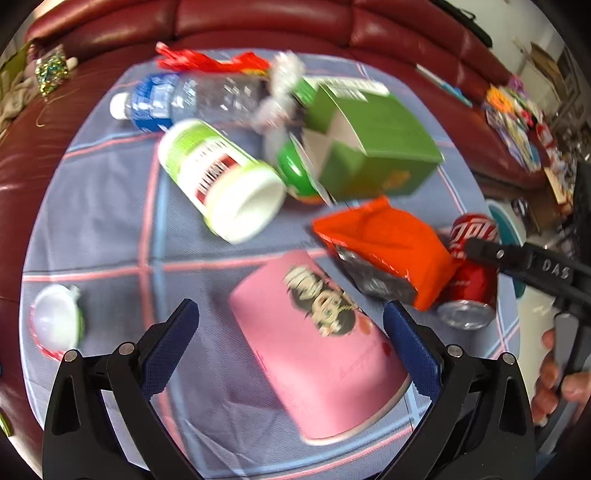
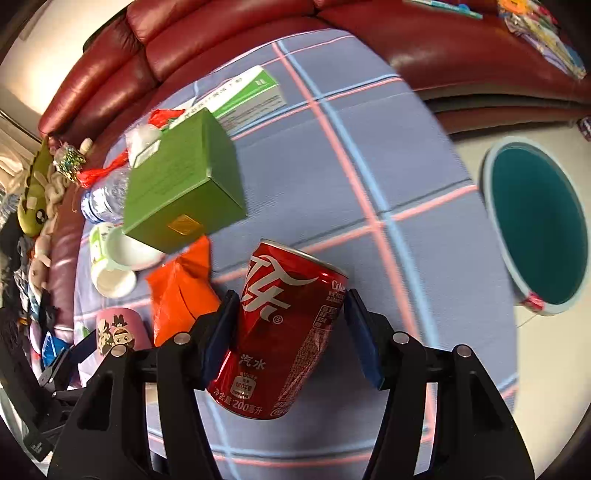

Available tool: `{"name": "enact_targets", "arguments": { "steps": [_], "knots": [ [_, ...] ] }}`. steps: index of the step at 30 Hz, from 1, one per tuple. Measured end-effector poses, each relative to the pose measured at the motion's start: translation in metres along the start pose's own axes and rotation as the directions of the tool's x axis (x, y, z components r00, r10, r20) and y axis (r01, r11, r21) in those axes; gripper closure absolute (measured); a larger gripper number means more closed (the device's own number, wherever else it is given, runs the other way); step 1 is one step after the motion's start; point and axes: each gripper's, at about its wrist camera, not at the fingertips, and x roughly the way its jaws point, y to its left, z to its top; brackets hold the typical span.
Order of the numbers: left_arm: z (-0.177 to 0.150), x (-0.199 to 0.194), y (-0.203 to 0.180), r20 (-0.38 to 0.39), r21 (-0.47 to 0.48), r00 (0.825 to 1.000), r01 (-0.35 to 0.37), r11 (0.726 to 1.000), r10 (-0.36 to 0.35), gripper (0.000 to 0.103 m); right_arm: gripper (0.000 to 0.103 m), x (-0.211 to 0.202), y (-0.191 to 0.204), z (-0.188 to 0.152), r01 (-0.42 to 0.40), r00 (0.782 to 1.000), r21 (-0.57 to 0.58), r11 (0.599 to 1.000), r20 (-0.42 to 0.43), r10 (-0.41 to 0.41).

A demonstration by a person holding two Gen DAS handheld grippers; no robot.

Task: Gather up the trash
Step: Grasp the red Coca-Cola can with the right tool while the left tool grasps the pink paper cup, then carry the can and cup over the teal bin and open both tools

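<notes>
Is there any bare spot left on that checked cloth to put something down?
Yes. Bare cloth lies between the green box, the red can and the teal bin. Another patch sits between the white tub and the lid. Around the box it is crowded.

A glossy red metal can (image 2: pixel 284 328) with a silvery end is seen on a matt woven cloth (image 2: pixel 369 155) with pink and blue lines. Behind it, shiny dark-red leather is shown on the sofa (image 2: pixel 229 33). A matt green cardboard box (image 2: pixel 184 184), a crinkled orange foil packet (image 1: pixel 388 251) and a clear plastic bottle (image 1: pixel 192 96) are also shown.
</notes>
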Motion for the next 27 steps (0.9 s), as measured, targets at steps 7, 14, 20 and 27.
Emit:
{"name": "enact_targets", "arguments": {
  "steps": [7,14,20,27],
  "knots": [
    [-0.011,0.001,-0.010,-0.030,0.022,0.999,-0.013,1.000,0.013,0.004,0.032,-0.004,-0.010,-0.014,-0.057,0.997,0.023,0.998,-0.046,0.058],
    [-0.016,0.005,-0.011,-0.050,0.024,0.999,0.008,1.000,-0.007,0.007,0.050,0.002,-0.001,-0.020,-0.101,0.993,0.009,0.995,-0.055,0.101],
    [-0.018,0.001,-0.013,-0.040,0.029,0.999,0.008,1.000,-0.006,0.040,0.054,-0.007,-0.001,-0.022,-0.105,0.994,-0.001,0.994,-0.008,0.105],
    [-0.010,-0.021,-0.024,0.023,0.078,1.000,-0.004,0.997,0.002,0.041,0.054,-0.031,-0.019,-0.018,-0.118,0.992,0.018,0.993,0.052,0.117]
  ]
}}
